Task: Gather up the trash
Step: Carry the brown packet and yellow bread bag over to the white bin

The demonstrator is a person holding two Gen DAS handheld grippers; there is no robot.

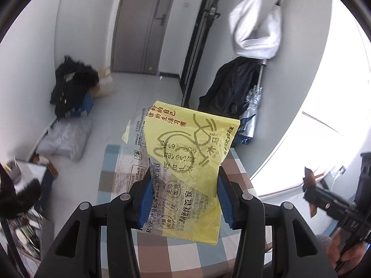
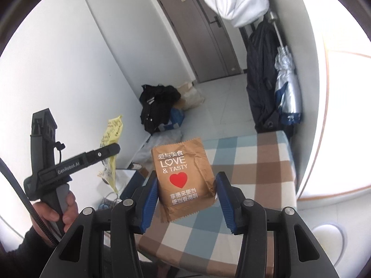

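Note:
My left gripper (image 1: 184, 194) is shut on a yellow and clear plastic bread wrapper (image 1: 185, 153) and holds it up above the checked table (image 1: 241, 176). The wrapper (image 2: 111, 139) and the left gripper (image 2: 76, 162) also show at the left of the right wrist view. My right gripper (image 2: 185, 197) is shut on a brown paper packet (image 2: 185, 180) with a red heart and the words LOVE & TASTY, held above the checked table (image 2: 266, 162). The right gripper with the brown packet (image 1: 309, 180) shows at the right edge of the left wrist view.
On the floor by the left wall lie a black jacket (image 1: 71, 85), a blue box (image 1: 87, 106), a grey bag (image 1: 65, 139) and cardboard (image 1: 104, 83). A dark coat (image 1: 231, 88), a silver umbrella (image 1: 251, 115) and a white garment (image 1: 255, 27) hang at the right.

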